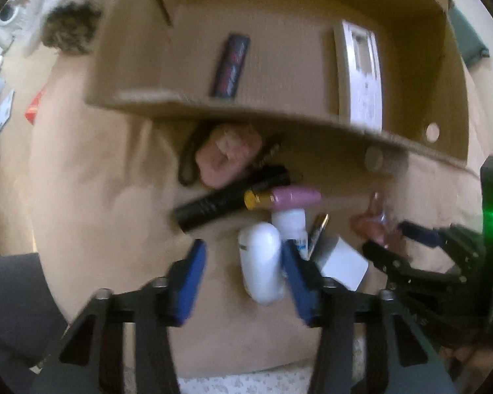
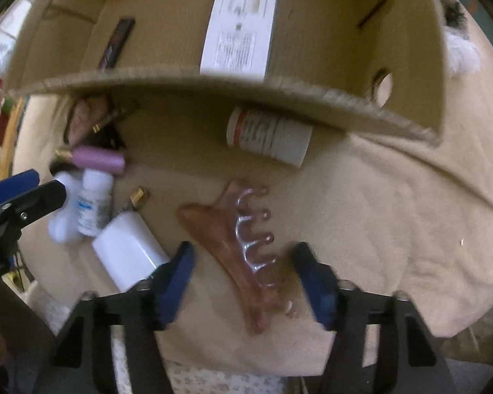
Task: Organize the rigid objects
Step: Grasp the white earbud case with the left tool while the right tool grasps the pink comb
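We are working over a tan fleece blanket (image 2: 394,216) spread on a soft surface, with an open cardboard box (image 1: 279,65) at its far side; the room beyond is too blurred to read. In the box we are seeing one dark flat packet (image 1: 230,65) and one white label (image 2: 240,19).

On the blanket near the box we are counting one black tube (image 1: 226,202), one pink tube (image 1: 292,197), two small white bottles, one white block (image 2: 128,249), one larger labelled bottle (image 2: 269,134) and one pink comb (image 2: 243,246).

Our left gripper (image 1: 243,272) is standing spread, its right pad touching the white capsule bottle (image 1: 259,269), whose long axis is running near to far. Our right gripper (image 2: 243,282) is standing spread around the comb without pinching it; the comb is running near-right to far-left, teeth pointing right.
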Demonstrator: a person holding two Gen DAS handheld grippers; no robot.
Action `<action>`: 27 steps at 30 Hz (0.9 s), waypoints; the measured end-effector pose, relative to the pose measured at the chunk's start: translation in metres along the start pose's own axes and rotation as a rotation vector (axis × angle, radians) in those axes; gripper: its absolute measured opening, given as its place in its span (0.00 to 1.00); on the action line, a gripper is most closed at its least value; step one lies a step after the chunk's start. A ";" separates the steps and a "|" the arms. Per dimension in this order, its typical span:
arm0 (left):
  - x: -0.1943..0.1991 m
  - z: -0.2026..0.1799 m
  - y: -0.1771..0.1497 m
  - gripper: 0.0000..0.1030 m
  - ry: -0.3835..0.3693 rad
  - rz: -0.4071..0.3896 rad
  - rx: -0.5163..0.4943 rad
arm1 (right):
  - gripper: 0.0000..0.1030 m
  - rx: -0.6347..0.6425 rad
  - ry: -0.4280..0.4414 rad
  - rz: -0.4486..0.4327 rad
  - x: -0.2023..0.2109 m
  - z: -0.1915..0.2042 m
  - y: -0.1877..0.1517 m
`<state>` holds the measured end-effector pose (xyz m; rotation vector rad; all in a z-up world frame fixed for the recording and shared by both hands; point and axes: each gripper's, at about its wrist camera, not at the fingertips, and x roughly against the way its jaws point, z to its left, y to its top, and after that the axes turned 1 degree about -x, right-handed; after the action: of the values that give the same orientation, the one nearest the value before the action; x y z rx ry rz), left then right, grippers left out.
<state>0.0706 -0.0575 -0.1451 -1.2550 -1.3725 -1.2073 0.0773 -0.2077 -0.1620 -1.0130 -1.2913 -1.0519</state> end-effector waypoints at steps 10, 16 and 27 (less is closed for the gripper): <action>-0.008 0.004 0.002 0.18 0.002 0.029 -0.009 | 0.33 0.077 -0.018 -0.025 0.000 0.020 0.002; -0.006 0.034 0.001 0.18 0.046 0.047 0.022 | 0.32 -0.066 0.019 -0.057 0.011 -0.005 0.007; -0.040 0.032 0.020 0.18 0.127 0.067 -0.011 | 0.32 -0.001 -0.014 -0.068 -0.006 0.004 0.009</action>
<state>0.0944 -0.0306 -0.1868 -1.2017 -1.2235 -1.2283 0.0853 -0.2016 -0.1679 -0.9847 -1.3449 -1.0984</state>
